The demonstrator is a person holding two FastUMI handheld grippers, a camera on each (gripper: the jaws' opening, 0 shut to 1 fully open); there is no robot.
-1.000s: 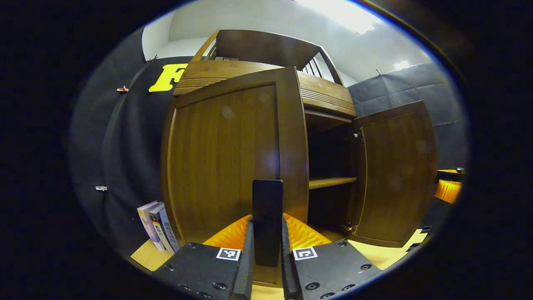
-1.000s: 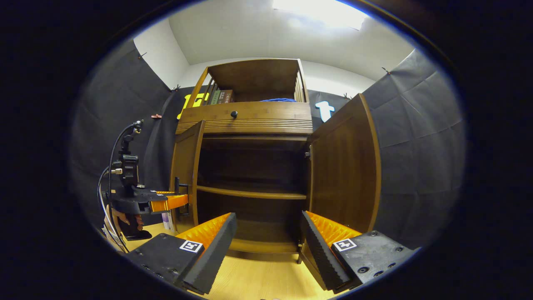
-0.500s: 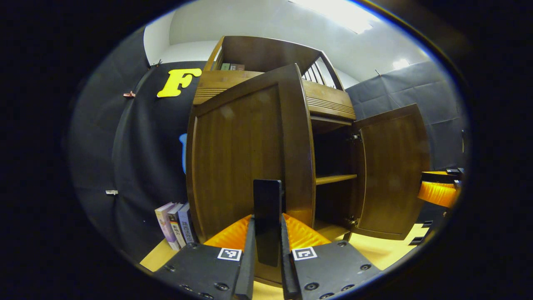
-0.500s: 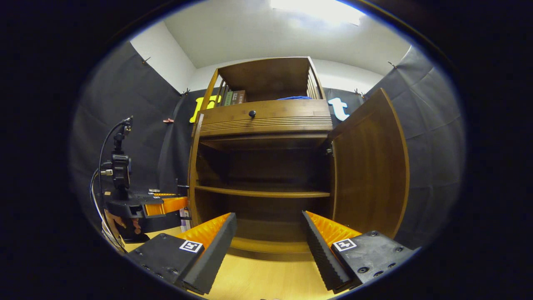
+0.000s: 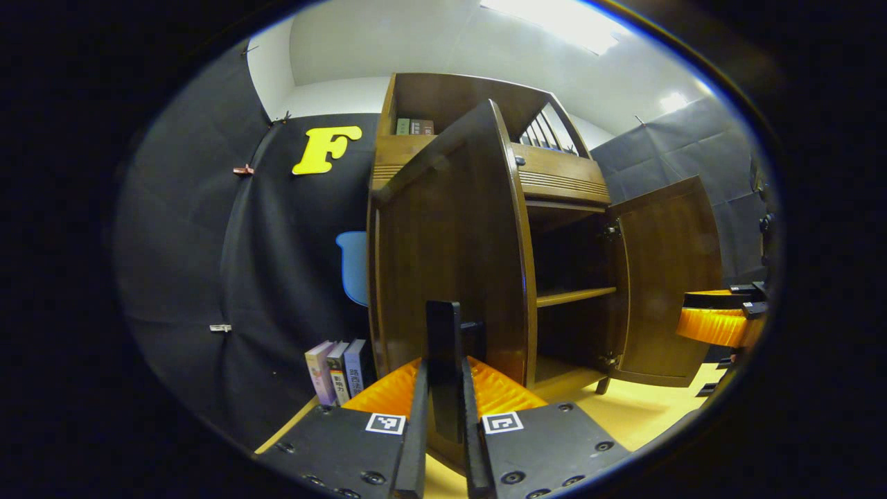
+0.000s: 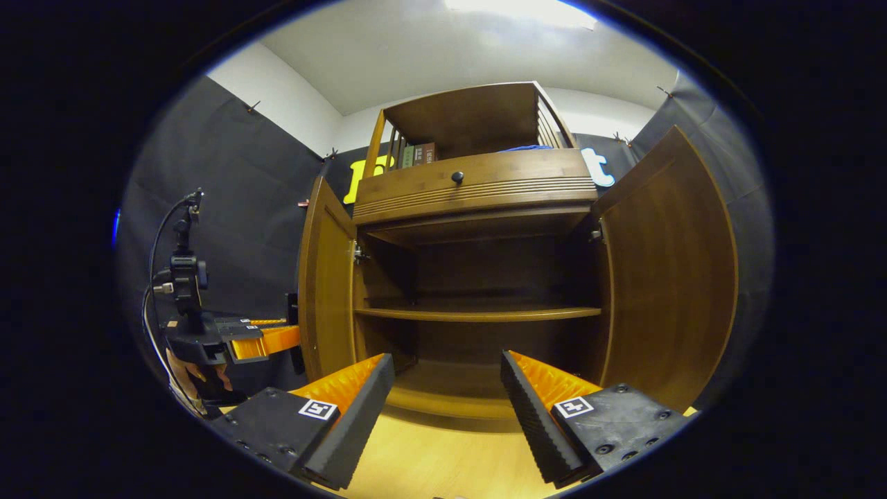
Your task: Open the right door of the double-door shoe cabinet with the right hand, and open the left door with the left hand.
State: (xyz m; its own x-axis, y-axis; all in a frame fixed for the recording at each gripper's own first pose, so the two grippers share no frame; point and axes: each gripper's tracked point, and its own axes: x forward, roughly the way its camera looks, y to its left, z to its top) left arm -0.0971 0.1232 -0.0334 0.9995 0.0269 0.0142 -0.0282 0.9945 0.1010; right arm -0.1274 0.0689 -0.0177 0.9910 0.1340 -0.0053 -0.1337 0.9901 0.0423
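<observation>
Frame centre: brown wooden shoe cabinet, left door and right door both swung wide. Left gripper clamps the left door's dark handle; books stand lower left. Right gripper gapes, holding nothing.

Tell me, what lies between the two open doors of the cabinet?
In the right gripper view, between the left door and the right door lies the dark cabinet interior, crossed by one bare wooden shelf.

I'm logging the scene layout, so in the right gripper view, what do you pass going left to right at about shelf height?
Left gripper → left door → shelf → right door.
</observation>
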